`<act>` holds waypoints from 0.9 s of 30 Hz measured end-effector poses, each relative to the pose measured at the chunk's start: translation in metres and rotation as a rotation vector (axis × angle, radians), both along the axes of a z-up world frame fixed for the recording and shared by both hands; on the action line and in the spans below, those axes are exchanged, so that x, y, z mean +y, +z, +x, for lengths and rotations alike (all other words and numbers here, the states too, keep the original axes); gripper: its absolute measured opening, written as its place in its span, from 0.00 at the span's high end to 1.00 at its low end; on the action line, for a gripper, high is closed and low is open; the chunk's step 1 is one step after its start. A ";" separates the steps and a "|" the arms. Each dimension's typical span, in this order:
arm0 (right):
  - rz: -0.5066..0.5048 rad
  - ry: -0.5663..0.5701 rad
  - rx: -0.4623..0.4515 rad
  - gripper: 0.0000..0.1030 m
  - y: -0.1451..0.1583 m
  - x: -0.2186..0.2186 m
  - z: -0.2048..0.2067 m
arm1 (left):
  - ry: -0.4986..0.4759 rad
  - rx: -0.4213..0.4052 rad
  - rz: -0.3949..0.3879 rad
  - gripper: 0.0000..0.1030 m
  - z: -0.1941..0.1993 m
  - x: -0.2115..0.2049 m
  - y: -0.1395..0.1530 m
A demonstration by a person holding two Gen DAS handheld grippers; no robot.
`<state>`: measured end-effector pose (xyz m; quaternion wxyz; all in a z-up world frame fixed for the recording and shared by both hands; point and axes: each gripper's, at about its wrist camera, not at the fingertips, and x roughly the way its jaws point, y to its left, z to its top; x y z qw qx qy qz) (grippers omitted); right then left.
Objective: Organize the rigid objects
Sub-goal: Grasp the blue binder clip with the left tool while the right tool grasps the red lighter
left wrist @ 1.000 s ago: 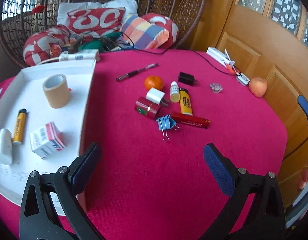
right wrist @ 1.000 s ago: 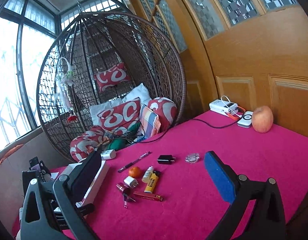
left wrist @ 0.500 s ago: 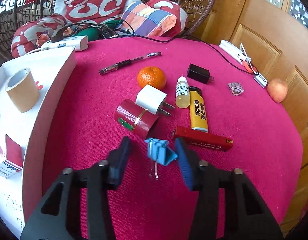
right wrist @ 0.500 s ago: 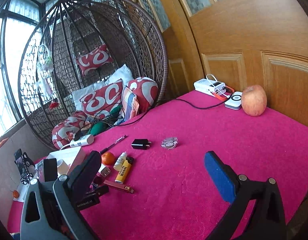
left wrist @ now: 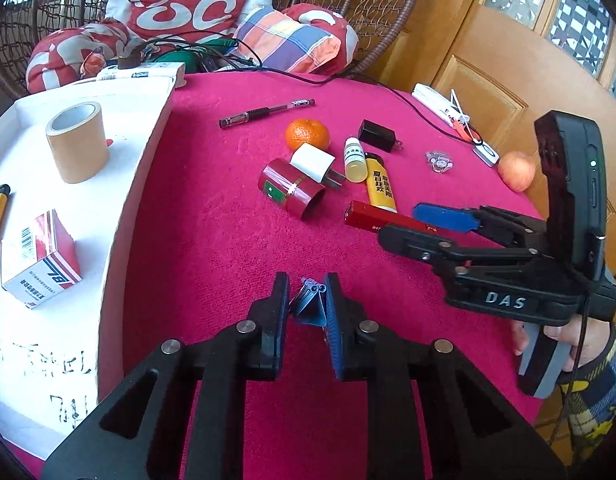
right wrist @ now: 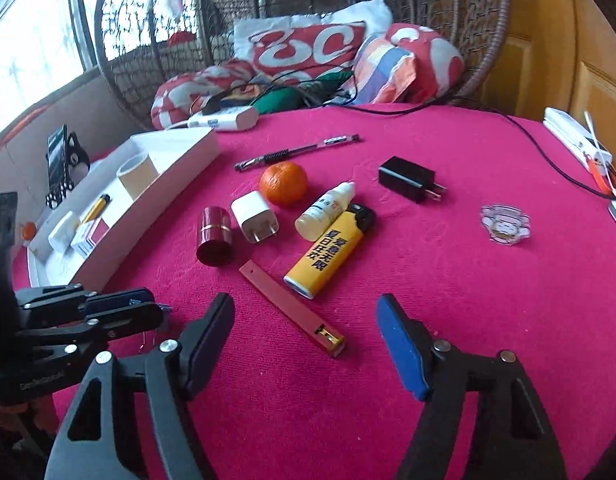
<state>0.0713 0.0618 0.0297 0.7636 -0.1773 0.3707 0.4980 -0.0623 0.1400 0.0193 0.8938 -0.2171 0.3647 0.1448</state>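
The left gripper (left wrist: 306, 304) is closing on the small blue metal binder clip (left wrist: 309, 307) near the white cardboard tray (left wrist: 140, 184), which is holding four items. The right gripper (right wrist: 304, 328), half-open, has been narrowing around the slim red box (right wrist: 292, 308); many items are remaining.

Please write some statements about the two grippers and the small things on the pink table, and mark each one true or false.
1. The left gripper is shut on the blue binder clip. True; its jaws have just been closing.
2. The right gripper grips the red bar. False: the bar lies between its jaws, which have just been closing, untouched.
3. The tape roll stands in the white tray. True.
4. The mandarin lies in the tray. False: it is on the cloth, near the white charger.
5. The black charger touches the yellow lighter. False: they lie apart.
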 end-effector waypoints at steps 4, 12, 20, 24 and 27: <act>-0.099 0.044 -0.114 0.68 -0.006 0.010 -0.016 | -0.014 -0.007 0.000 0.84 -0.004 -0.001 0.000; 0.003 0.001 -0.062 0.90 0.011 -0.017 -0.034 | -0.034 -0.039 0.000 0.87 -0.013 -0.006 0.006; 0.156 -0.065 -0.061 0.90 0.050 -0.037 -0.045 | -0.044 -0.073 0.026 0.87 -0.025 -0.008 0.020; 0.185 -0.081 -0.055 0.90 0.054 -0.039 -0.046 | -0.041 -0.054 0.028 0.52 -0.027 -0.010 0.015; 0.196 -0.094 -0.042 0.90 0.052 -0.041 -0.044 | -0.041 -0.027 0.032 0.38 -0.024 -0.013 0.009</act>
